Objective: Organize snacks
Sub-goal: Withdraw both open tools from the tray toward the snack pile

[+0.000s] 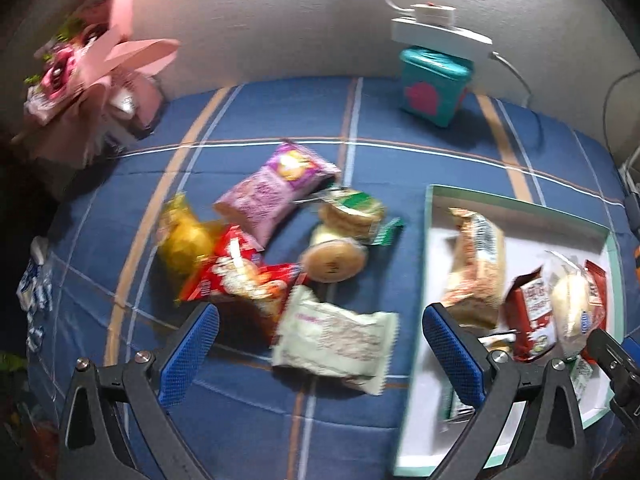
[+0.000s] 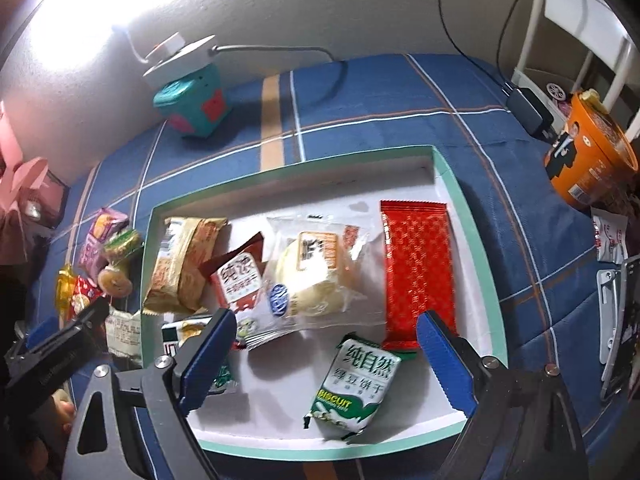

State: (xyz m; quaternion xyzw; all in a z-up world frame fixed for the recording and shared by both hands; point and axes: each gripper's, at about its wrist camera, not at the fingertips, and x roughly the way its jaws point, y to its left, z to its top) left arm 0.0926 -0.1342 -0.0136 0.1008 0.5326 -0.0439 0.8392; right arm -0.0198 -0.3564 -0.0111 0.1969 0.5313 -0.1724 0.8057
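Note:
Loose snacks lie on the blue plaid cloth: a purple packet, a gold one, a red one, round cakes in clear wrap and a white packet. My left gripper hangs open over the white packet, its pads clear of it. A white tray with a mint rim holds a tan packet, a wrapped bun, a long red packet and a green biscuit packet. My right gripper stands open above the tray, gripping nothing.
A teal tin with a white lamp base on it stands by the wall. A pink gift bundle sits far left. An orange noodle cup, a black adapter and cables lie at the right edge.

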